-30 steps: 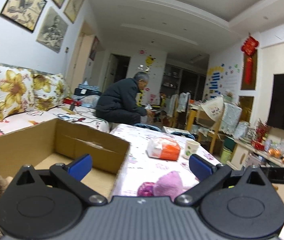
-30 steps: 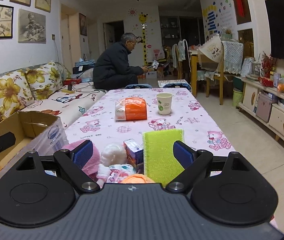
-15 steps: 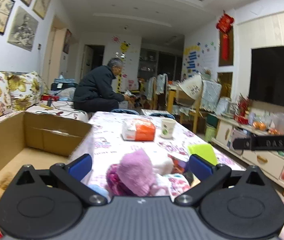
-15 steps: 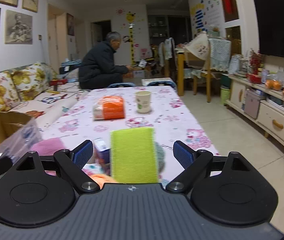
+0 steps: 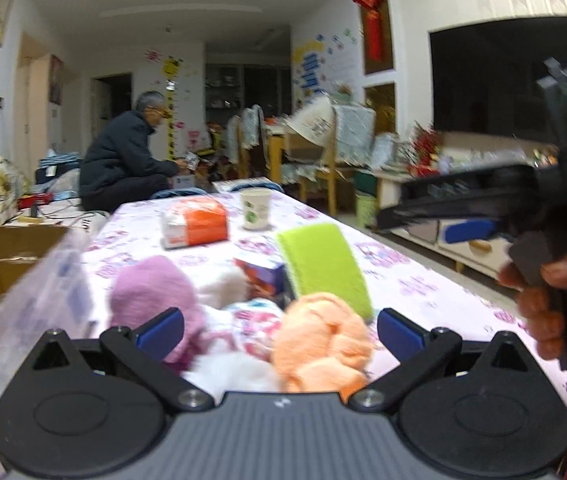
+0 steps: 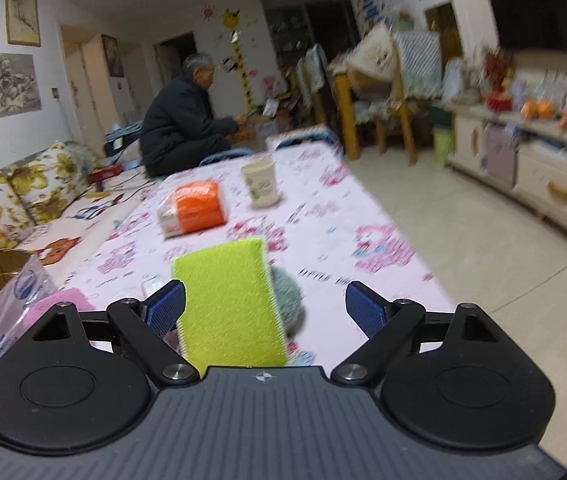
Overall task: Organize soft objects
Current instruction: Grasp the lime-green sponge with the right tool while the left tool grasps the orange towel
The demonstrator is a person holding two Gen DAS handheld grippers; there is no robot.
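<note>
Both grippers gaping, holding nothing: left gripper [image 5: 279,330] over the toys [image 5: 319,340], right gripper [image 6: 263,307] over the sponge [image 6: 229,300]. Tissue pack [image 6: 192,209] at 11, cup [image 6: 260,182] at 12 on the table [image 6: 347,240]; sofa [image 6: 11,196] at 9.

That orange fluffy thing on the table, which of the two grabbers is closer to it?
Left. The orange fluffy thing sits just ahead of the open left gripper, between its fingers. The right gripper, also open, is over the green sponge, farther away.
</note>
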